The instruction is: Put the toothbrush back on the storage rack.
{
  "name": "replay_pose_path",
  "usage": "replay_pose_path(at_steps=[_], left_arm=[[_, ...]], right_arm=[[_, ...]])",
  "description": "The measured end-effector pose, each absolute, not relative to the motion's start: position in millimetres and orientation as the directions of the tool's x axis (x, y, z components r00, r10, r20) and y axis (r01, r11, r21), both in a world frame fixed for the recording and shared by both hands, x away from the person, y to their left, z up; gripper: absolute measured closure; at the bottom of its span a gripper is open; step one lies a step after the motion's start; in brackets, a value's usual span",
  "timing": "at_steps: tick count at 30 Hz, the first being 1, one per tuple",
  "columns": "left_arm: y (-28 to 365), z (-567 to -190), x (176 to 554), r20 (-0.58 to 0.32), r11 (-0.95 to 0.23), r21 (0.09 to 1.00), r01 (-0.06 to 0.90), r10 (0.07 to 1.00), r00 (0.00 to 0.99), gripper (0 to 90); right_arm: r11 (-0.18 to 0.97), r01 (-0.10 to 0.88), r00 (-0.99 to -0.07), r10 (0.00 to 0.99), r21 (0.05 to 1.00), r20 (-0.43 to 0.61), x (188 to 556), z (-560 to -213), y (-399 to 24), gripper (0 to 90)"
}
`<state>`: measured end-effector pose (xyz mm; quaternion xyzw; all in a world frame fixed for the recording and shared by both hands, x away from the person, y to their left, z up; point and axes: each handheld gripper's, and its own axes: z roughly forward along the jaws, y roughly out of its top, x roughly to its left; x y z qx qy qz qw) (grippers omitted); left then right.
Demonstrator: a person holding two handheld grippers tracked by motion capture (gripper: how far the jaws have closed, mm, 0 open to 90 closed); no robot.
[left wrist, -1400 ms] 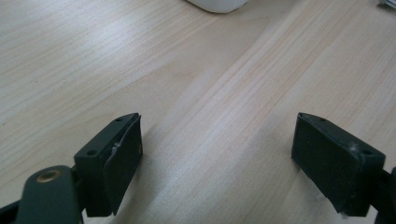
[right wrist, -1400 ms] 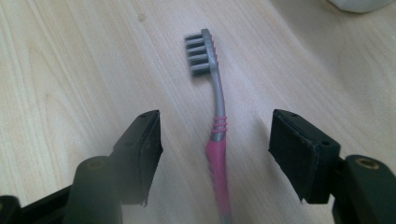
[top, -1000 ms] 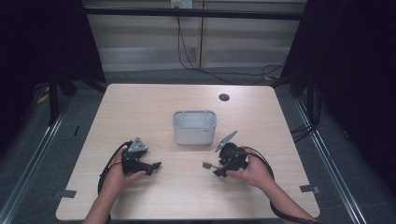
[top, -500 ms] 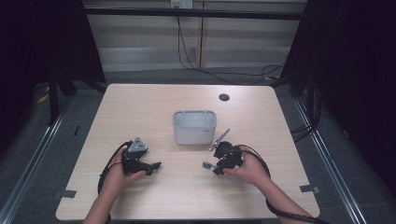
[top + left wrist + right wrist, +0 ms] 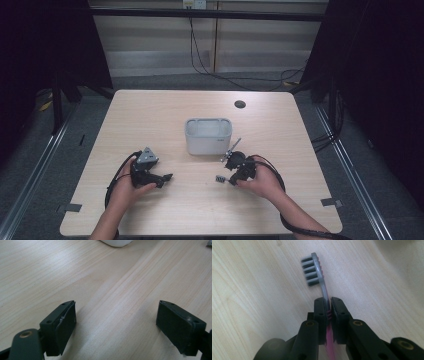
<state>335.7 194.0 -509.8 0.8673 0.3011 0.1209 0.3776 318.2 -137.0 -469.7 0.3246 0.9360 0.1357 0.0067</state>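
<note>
Underneath, pale wooden table (image 5: 165,115) stands on grey floor (image 5: 50,165).

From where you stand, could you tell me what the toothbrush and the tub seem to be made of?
Toothbrush: probably moulded plastic, with a translucent grey neck, a pink handle and dark bristle tufts. Tub: likely matte plastic, pale grey with rounded corners and no shine. Table: light wood-grain surface, possibly laminate.

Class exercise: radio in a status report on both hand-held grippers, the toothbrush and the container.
Right hand-held gripper shut on toothbrush, jaws just closed. Left hand-held gripper open, empty. Grey container close ahead, nothing between.
</note>
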Motion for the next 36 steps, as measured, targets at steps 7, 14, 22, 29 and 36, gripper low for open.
replay_pose_path(at_steps=[7,14,22,29,36], left_arm=[[194.1,-509.8,335.8,-0.016,-0.534,0.728,0.43,0.614,0.789,16.2],[194.1,-509.8,335.7,-0.016,-0.534,0.728,0.43,0.614,0.789,16.1],[194.1,-509.7,335.7,-0.017,-0.534,0.728,0.43,0.614,0.789,16.2],[194.1,-509.7,335.8,-0.017,-0.534,0.728,0.431,0.614,0.789,16.1],[194.1,-509.7,335.7,-0.017,-0.534,0.728,0.431,0.614,0.789,16.2]], right_arm=[[0.731,0.619,-0.78,0.615,0.288,0.115,317.3,-470.8,-142.3,84.2],[0.696,0.636,-0.764,0.628,0.332,0.148,317.5,-463.1,-148.2,84.2],[0.657,0.641,-0.755,0.633,0.396,0.171,318.4,-450.4,-154.2,84.2],[0.619,0.646,-0.743,0.645,0.447,0.179,321.1,-439.8,-161.0,84.2],[0.587,0.65,-0.73,0.659,0.482,0.181,322.8,-433.0,-166.5,84.3]])
